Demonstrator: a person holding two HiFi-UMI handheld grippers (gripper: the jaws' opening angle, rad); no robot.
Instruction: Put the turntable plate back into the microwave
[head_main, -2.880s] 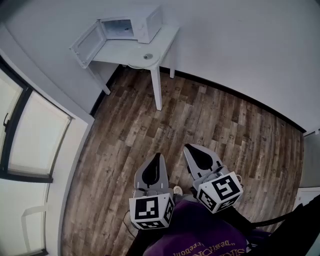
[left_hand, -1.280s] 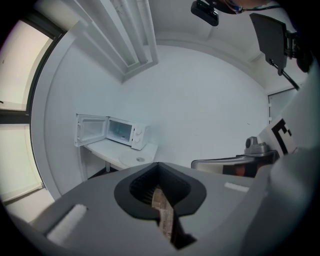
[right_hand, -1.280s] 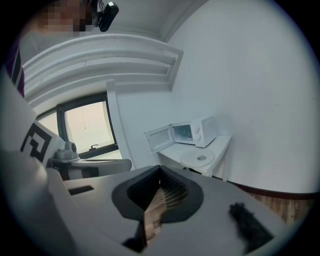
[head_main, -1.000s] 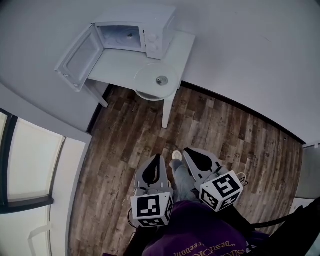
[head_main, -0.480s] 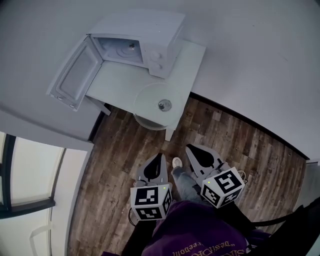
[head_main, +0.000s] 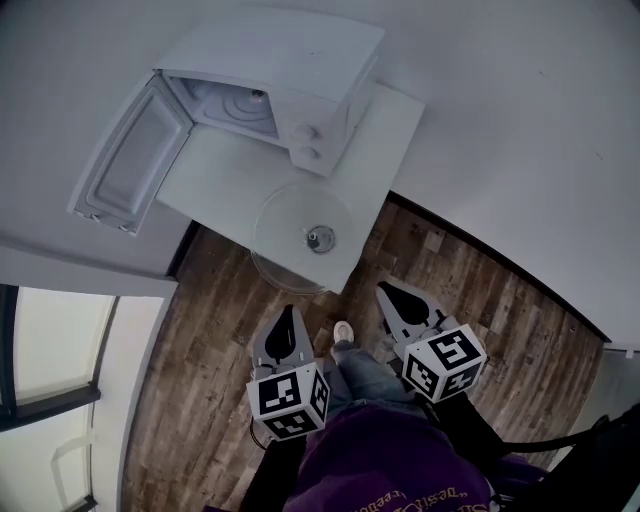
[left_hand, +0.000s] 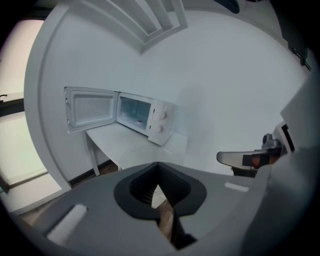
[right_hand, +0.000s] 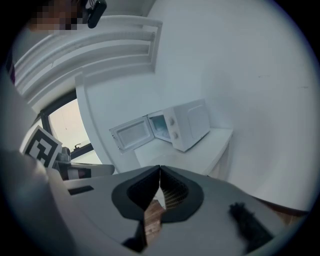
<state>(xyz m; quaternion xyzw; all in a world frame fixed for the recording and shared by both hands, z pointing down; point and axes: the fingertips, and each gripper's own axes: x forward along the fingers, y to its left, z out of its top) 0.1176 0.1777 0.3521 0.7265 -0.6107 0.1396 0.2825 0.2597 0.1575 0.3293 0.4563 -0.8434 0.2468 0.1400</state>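
Observation:
The clear glass turntable plate (head_main: 292, 232) lies on the white table (head_main: 215, 180), its near rim jutting over the table's front edge, with a small metal piece (head_main: 320, 238) on it. Behind it stands the white microwave (head_main: 300, 75) with its door (head_main: 125, 160) swung wide to the left and its cavity bare. My left gripper (head_main: 286, 315) and right gripper (head_main: 388, 291) hover over the floor short of the table, both shut with nothing between the jaws. In the left gripper view the microwave (left_hand: 152, 119) sits ahead; in the right gripper view the microwave (right_hand: 187, 122) is ahead too.
A white wall rises behind the table and a window (head_main: 45, 390) fills the left side. Wooden floor (head_main: 480, 300) stretches to the right. The person's shoe (head_main: 343, 330) and trouser leg show between the grippers. The open door reaches out past the table's left end.
The table, plate and microwave have drawn nearer and lower in the head view as the person walked up. Both grippers stayed shut and came closer to the table's front edge.

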